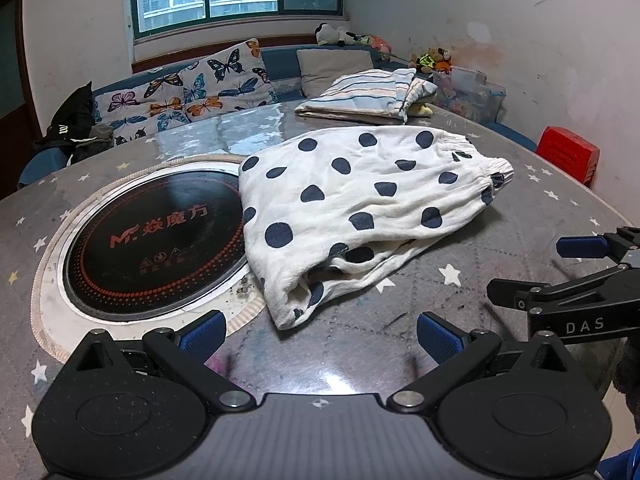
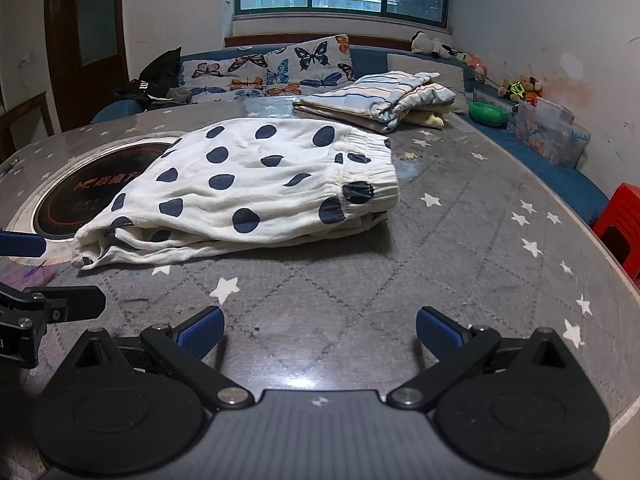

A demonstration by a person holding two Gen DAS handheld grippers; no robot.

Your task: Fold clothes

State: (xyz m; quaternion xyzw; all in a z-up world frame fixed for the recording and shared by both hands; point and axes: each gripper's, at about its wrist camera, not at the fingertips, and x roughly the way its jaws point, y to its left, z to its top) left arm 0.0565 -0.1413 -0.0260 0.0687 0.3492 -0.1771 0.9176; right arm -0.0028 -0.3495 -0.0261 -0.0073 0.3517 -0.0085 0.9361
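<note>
A white garment with dark blue dots [image 1: 352, 208] [image 2: 256, 184] lies folded on the grey star-patterned table [image 1: 520, 208] [image 2: 460, 248], its elastic waistband to the right and its left edge over the black cooktop. My left gripper [image 1: 320, 334] is open, just short of the garment's near corner, nothing between its blue pads [image 1: 202, 336]. My right gripper [image 2: 318, 332] is open too, hovering over bare table in front of the garment. The right gripper also shows at the right edge of the left wrist view [image 1: 532, 272], and the left gripper shows at the left edge of the right wrist view [image 2: 60, 276].
A round black cooktop [image 1: 156, 240] [image 2: 80, 196] is set into the table. A folded striped stack [image 1: 368, 96] [image 2: 376, 98] lies at the table's far side. Behind are a blue sofa with butterfly cushions [image 1: 192, 88], plush toys [image 2: 520, 88], a plastic bin [image 2: 552, 132] and a red stool [image 1: 568, 152] [image 2: 620, 228].
</note>
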